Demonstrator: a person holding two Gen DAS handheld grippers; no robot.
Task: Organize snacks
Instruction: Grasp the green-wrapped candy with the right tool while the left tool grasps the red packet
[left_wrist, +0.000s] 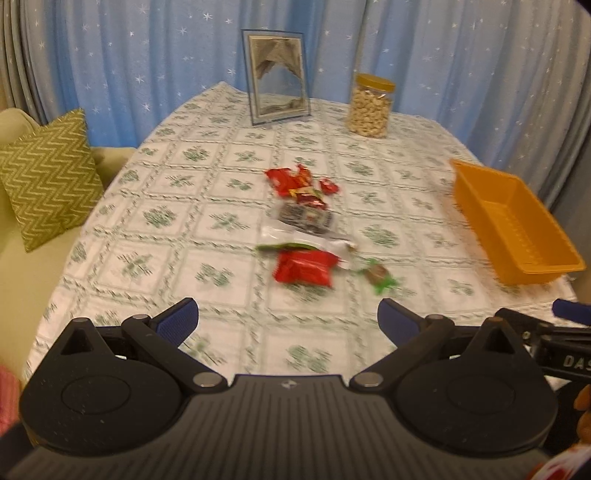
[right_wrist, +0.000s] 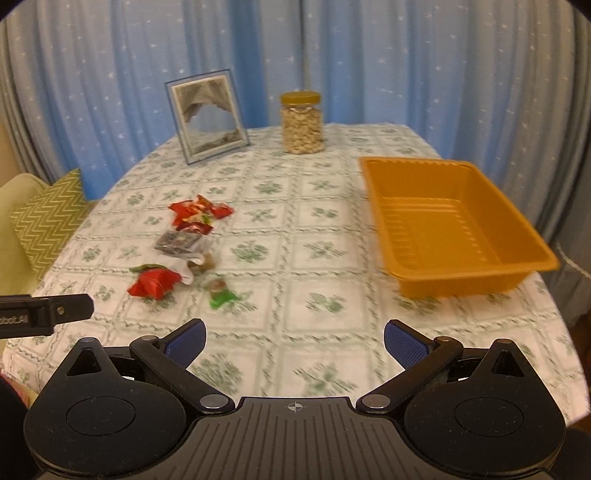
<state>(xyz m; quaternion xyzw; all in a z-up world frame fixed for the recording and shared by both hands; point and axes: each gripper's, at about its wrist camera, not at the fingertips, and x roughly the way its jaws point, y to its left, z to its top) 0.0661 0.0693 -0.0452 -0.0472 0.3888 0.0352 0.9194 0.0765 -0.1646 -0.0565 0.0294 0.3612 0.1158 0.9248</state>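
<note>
On the desk (right_wrist: 295, 236), under its green-patterned cloth, we find the snacks (left_wrist: 301, 218) strewn in a loose line to the left of the orange tray (right_wrist: 458, 229), well apart from it. The tray holds nothing that we can see. Nearest us in that line lies a red packet (left_wrist: 303, 271), with a small green-wrapped sweet (left_wrist: 380, 277) just beside it on the tray side; farther along sit a dark packet (left_wrist: 304, 218) and a cluster of small red wrappers (left_wrist: 295, 181). Beyond the tray, at the far edge, stand a jar of nuts (right_wrist: 302, 123) and a picture frame (right_wrist: 207, 116).

We judge these packets light, soft and crinkly, with slick film that may slide or buckle under pressure. The red packet looks puffed, so we would pinch it across a flat sealed end or its narrow middle rather than squash the contents. The green sweet is small and would need a low, careful pinch at its body, since the twisted ends will likely slip.

Our left hand-held gripper (left_wrist: 288, 319) hovers above the cloth short of the red packet, its blue pads (left_wrist: 177, 319) spread wide, holding and touching nothing. Our right hand-held gripper (right_wrist: 293, 341) is likewise spread wide and empty, over bare cloth between the snacks and the tray.
</note>
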